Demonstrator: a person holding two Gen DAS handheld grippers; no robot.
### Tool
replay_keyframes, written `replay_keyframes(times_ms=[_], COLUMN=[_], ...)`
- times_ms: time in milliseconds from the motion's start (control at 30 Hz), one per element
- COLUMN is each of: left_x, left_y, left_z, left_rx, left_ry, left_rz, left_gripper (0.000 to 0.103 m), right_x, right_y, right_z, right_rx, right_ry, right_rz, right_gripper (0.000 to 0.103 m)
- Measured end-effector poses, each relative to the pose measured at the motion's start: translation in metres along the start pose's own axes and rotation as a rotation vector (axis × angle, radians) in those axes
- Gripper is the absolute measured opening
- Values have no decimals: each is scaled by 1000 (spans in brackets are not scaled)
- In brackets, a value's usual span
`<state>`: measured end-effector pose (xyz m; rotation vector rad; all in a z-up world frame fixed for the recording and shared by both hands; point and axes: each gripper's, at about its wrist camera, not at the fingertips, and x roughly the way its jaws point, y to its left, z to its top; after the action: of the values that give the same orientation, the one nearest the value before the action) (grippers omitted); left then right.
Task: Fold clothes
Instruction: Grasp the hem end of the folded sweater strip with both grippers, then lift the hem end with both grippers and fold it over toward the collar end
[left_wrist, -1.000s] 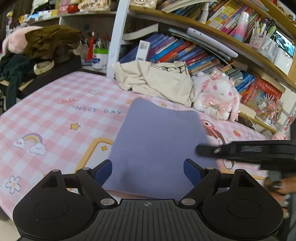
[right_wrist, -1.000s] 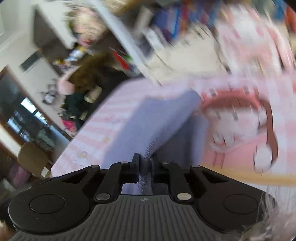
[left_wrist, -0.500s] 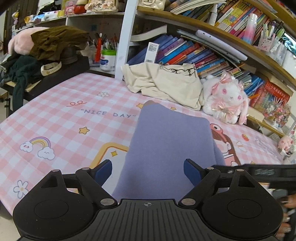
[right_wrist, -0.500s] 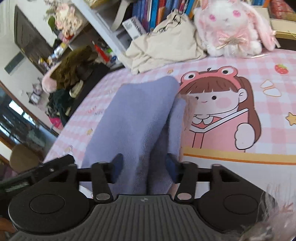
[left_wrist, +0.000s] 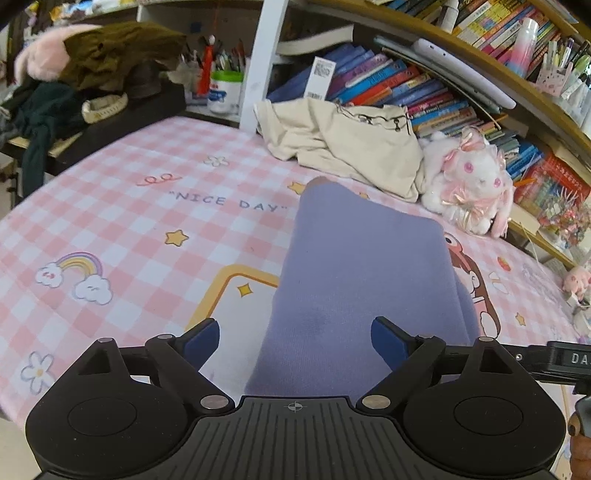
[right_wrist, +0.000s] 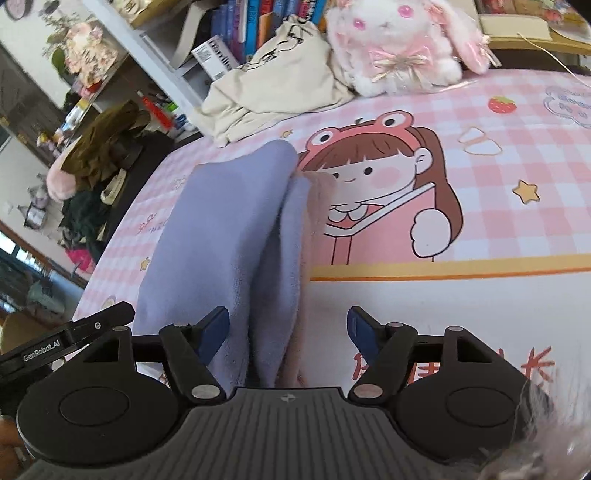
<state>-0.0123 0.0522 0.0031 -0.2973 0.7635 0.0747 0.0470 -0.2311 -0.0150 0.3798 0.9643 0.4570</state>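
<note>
On the pink checked desk (left_wrist: 129, 192), the folded lilac garment (left_wrist: 365, 277) lies near the cream cloth (left_wrist: 354, 147). Left tool (left_wrist: 295, 341) gapes wide; right tool (right_wrist: 288, 328) has just been opening, gripping nothing.

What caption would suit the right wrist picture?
Right gripper, jaws just opened, above a folded lavender garment on a pink checked cloth.

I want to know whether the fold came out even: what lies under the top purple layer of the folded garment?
Under the purple garment a second purple layer and a pinkish one peek out at its right edge. Anything further beneath is covered.
</note>
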Motion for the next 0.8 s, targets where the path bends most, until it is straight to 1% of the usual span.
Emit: replay_keyframes(times_ms=[200,267,400,467,533,567,600,633,667,700,733,767,800], left_x=[27,38,60,71,80,85,88,91,93,94,94,93,90], left_y=[16,23,38,44,47,46,45,43,39,36,34,32,31], left_z=[14,16,22,27,33,36,39,41,43,44,45,44,44], left_rx=[22,0,-57,-95,-119,-124,-122,-111,-96,-80,-65,-51,-32], left_ry=[108,151,228,248,263,273,281,289,302,306,306,302,293], left_rz=[-120,-146,-249,-311,-357,-377,-391,-397,-403,-400,-392,-385,-377], left_gripper=[91,91,91,91,90,89,87,83,75,75,74,71,65], right_x=[8,11,20,26,31,34,36,40,41,43,42,41,38], right_y=[-2,-4,-8,-8,-6,-5,-3,-1,2,6,12,18,25], right_z=[-4,-5,-6,-5,-2,-1,1,1,1,0,-1,-1,-3], right_rx=[119,164,243,264,270,271,273,276,275,271,242,204,168], right_ry=[15,17,22,21,15,12,11,17,16,14,8,-4,-19], right_rz=[-14,-18,-1,3,10,11,12,11,1,-11,-32,-52,-70], right_gripper=[69,69,67,66,65,60,56,45,44,43,40,35,33])
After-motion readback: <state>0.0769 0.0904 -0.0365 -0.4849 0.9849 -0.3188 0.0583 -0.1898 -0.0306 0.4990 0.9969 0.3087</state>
